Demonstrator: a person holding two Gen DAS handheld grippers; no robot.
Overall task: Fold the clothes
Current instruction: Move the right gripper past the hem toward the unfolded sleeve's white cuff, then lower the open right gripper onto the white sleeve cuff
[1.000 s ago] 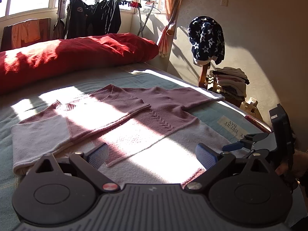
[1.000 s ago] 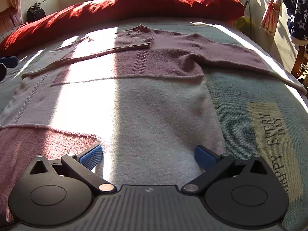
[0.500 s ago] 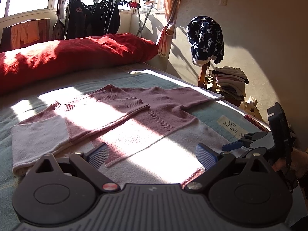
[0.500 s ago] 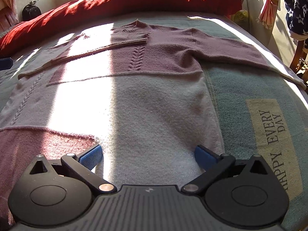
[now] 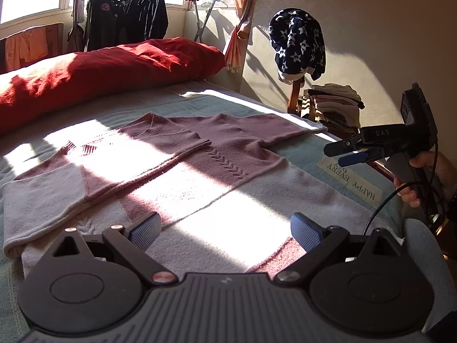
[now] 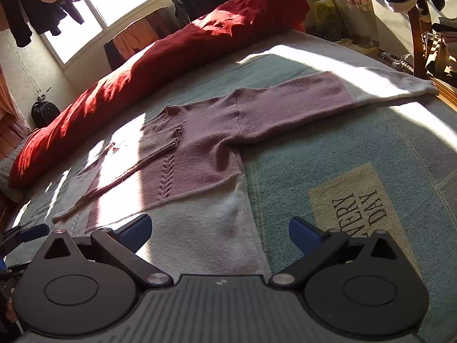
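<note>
A bed [image 6: 328,143] under a pale blue-green blanket fills the room, with a long red bolster pillow [image 5: 108,68] at its head. Spread flat on the blanket lies a mauve and cream knit sweater [image 6: 200,157], one sleeve already folded across its chest, the other sleeve [image 6: 328,94] stretched out toward the bed's edge. The left gripper [image 5: 225,228] hovers over the sweater's cream hem, jaws wide, nothing between them. The right gripper [image 6: 220,228] sits above the hem's side edge, jaws equally wide and empty, clear of the cloth.
</note>
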